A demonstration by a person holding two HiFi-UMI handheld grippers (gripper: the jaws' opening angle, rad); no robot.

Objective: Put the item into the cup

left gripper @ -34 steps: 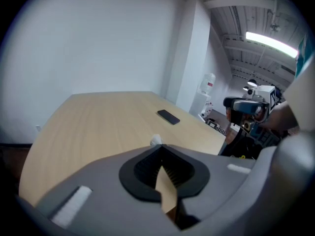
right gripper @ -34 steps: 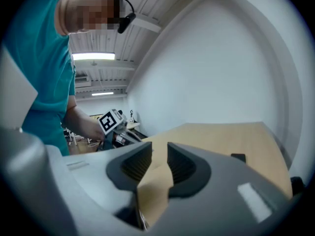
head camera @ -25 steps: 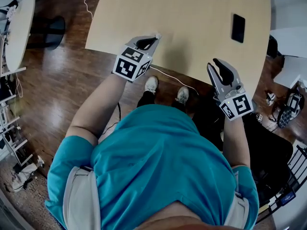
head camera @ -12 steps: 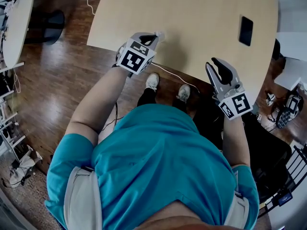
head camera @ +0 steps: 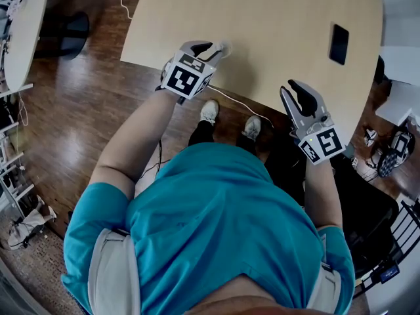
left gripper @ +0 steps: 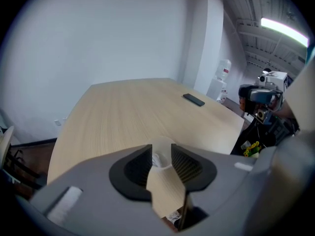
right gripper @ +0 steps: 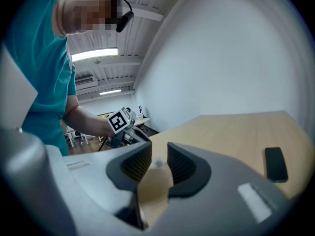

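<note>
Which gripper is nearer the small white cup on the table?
Left. The left gripper, jaws opening, has the small white cup right at its tips, unclamped; the right gripper hangs well aside, at the wooden table's edge.

**Cup at the table's edge**

The left gripper point(head camera: 211, 50) is opening its jaws, with a small clear cup point(head camera: 225, 46) at their tips on the wooden table point(head camera: 282, 18). The right gripper point(head camera: 293, 89) hangs over the near edge. A black phone point(head camera: 338, 43) lies farther right.

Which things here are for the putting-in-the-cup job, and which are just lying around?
For the job: cup, whitish item in it, left gripper with jaws opening by it.
Just lying about: black phone, white cable on the floor.
</note>
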